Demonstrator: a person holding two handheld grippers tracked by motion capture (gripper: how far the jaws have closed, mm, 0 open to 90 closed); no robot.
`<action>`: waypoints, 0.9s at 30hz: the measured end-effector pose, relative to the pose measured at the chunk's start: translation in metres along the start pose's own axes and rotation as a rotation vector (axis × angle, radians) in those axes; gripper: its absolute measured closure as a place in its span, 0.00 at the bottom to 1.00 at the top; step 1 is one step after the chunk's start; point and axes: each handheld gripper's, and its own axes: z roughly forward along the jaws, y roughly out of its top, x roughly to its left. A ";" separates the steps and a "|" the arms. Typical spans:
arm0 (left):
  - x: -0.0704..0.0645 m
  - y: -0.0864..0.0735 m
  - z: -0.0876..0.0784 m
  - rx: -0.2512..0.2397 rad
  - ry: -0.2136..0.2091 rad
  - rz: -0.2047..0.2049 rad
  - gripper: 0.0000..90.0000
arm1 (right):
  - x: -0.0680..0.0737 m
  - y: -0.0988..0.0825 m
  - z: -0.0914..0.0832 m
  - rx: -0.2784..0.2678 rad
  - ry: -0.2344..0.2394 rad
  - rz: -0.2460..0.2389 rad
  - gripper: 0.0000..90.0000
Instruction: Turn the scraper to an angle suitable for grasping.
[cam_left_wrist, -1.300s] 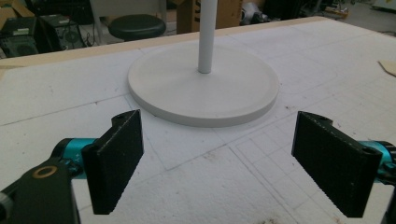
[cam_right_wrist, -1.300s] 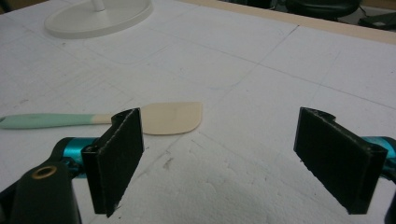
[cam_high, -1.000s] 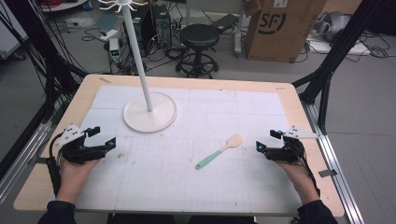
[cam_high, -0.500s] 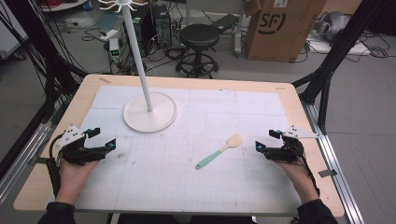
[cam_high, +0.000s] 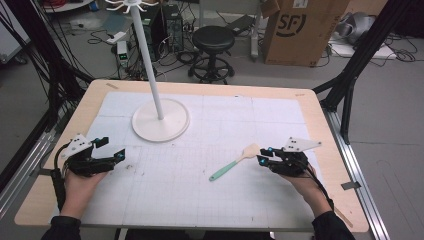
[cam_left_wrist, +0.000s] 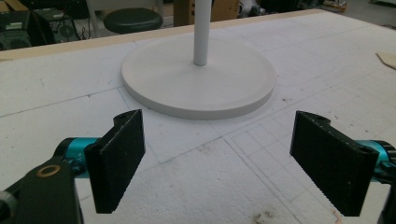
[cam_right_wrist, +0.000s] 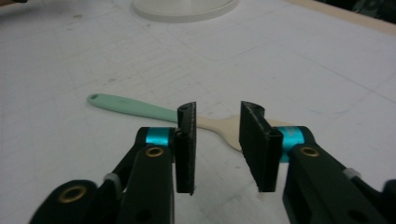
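Spatula with a mint-green handle and a pale wooden blade is what we work toward; it lies flat on the white gridded table mat, right of centre. Going left to right, we hold our left gripper near the mat's left edge, jaws spread wide with nothing between them, facing the white round-based pole stand. The spatula's long axis runs diagonally, handle end toward us and leftward, blade away and rightward. Our right gripper sits just beside the blade, jaws just narrowed, a gap between them, not gripping it.
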 end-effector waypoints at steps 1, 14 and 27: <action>0.000 0.000 0.000 0.002 -0.001 0.001 0.21 | 0.003 0.002 0.004 0.009 0.013 -0.005 0.80; -0.002 0.000 0.000 0.006 -0.009 0.008 0.21 | 0.044 0.014 0.053 0.142 0.175 -0.139 0.99; -0.004 -0.001 -0.002 0.013 -0.013 0.010 0.22 | 0.071 0.021 0.086 0.244 0.263 -0.243 1.00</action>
